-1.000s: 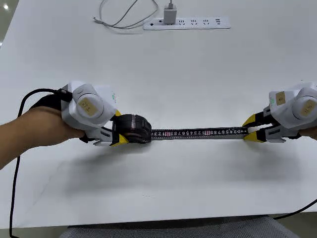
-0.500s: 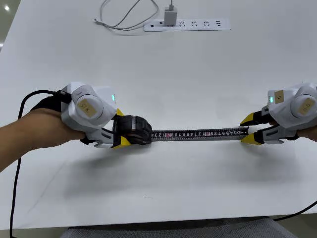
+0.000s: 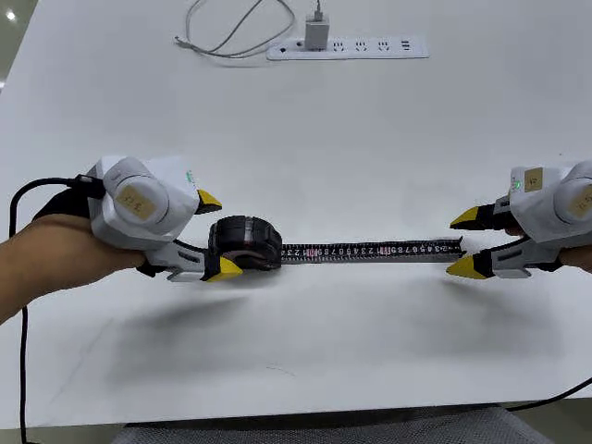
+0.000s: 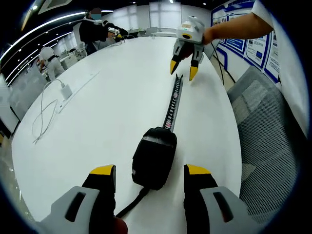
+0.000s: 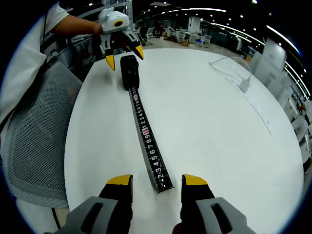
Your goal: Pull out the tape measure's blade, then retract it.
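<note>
Spread under everything, a broad white table [image 3: 370,139], cut off at both sides in the head view, with plenty of bare top beyond the tape measure case [image 3: 244,242] and a narrower strip on the person's side of it. Past that near edge, a grey mesh chair [image 3: 324,433], mostly cut off.

Right behind the case, the left gripper [image 3: 218,233]: jaws spread wide, one yellow tip to each side of the case's back end, clamping nothing. Clear gaps either side of the case in the left gripper view. Well apart from the case, at the far end of the blade [image 3: 370,250], the right gripper [image 3: 462,243]: likewise spread, tips straddling the tape without touching it.

Lying flat on the table, the black case itself, blade drawn out of it in a straight line, numbers up. In the right gripper view, the blade end [image 5: 163,184] free on the table between the jaws; hook too small to make out. Trailing from the case's back toward the left gripper, a thin black strap [image 4: 131,207], plain in the left gripper view, blocked by the gripper body in the head view.

Far beyond the case: a white power strip [image 3: 350,46], a plugged-in charger [image 3: 317,28], a looped white cable [image 3: 222,37]. On the left gripper's side of the case, a black cord [image 3: 18,305] dropping past the near edge.
</note>
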